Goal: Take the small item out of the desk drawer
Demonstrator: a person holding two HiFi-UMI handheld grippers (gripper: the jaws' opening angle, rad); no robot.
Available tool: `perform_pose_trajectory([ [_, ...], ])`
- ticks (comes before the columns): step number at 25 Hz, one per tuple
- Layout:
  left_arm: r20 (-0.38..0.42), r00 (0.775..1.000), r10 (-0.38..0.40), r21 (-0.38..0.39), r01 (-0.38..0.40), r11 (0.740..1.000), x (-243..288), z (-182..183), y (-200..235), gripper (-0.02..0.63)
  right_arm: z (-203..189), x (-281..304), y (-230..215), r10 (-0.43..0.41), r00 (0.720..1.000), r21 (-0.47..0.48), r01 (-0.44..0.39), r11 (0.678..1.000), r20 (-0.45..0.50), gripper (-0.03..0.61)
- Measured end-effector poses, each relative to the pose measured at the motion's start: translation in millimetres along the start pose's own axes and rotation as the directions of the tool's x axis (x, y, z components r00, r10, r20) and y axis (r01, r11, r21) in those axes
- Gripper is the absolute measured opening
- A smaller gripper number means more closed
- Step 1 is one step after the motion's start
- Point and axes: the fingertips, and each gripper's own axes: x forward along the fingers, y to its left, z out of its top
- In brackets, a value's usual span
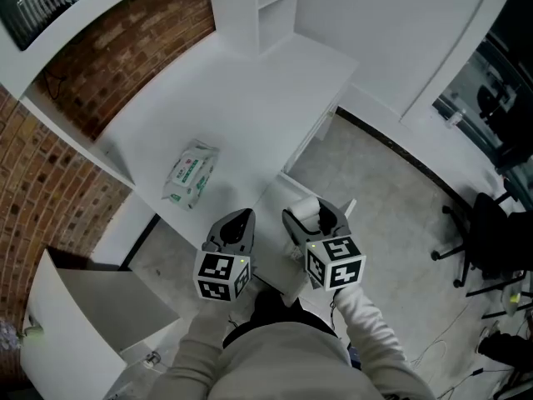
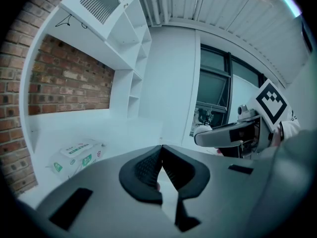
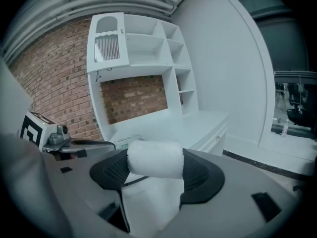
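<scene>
— Lifting out looks like the step in hand: the right tongs are clamped on the small white roll, over the open drawer beneath them.
— And the left tongs?
— Closed on nothing, just beside. Next, I'd judge, carry the roll forward onto the table, right of the wipes pack. Whether anything is left in the drawer, I can't tell
</scene>
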Motion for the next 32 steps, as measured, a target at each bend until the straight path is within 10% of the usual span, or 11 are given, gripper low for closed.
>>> perform_pose_trajectory([
  [32,0.059,0.998,0.012,0.042,-0.014,0.999,-32.9,20.3,-6.9,0.018,32.4,-63.9,0.2,-0.09,0.978,-0.066,0.104,0.992,0.19,0.321],
])
